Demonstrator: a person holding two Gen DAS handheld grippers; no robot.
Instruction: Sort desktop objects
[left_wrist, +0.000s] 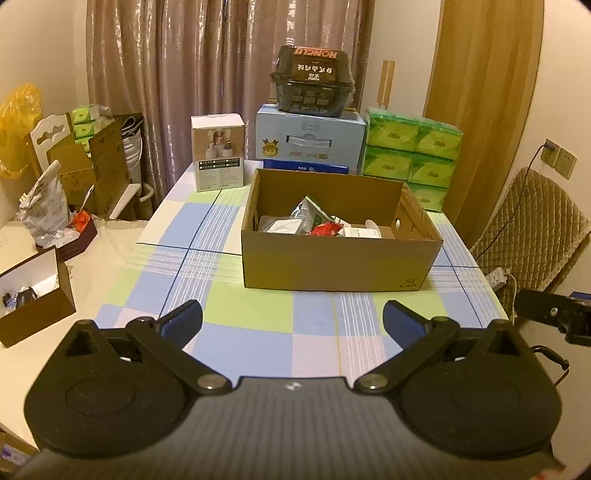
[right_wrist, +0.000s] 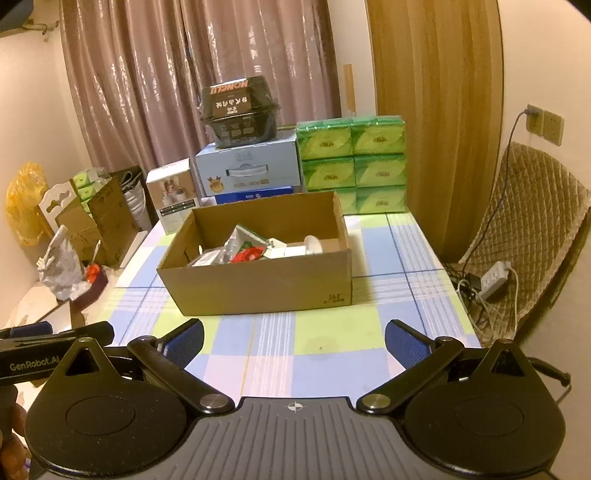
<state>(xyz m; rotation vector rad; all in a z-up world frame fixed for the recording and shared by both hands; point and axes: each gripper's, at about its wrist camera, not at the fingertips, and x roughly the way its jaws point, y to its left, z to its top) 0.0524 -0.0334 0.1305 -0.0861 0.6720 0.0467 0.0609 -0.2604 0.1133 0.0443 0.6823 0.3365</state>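
Note:
An open brown cardboard box (left_wrist: 332, 262) stands in the middle of the checked tablecloth (left_wrist: 266, 332). Inside lie a silver-green packet (left_wrist: 308, 214), a red wrapper (left_wrist: 325, 229), white small boxes (left_wrist: 360, 232) and a white cup. My left gripper (left_wrist: 291, 325) is open and empty, above the cloth in front of the box. In the right wrist view the same box (right_wrist: 266, 280) sits ahead, slightly left. My right gripper (right_wrist: 293, 341) is open and empty, also short of the box. The left gripper's body (right_wrist: 44, 347) shows at the left edge.
Behind the box stand a white product box (left_wrist: 218, 151), a light blue box (left_wrist: 308, 138) with a black container (left_wrist: 314, 85) on top, and stacked green tissue packs (left_wrist: 410, 151). A side table at left holds bags and a small brown box (left_wrist: 33, 295). A padded chair (right_wrist: 532, 236) stands right.

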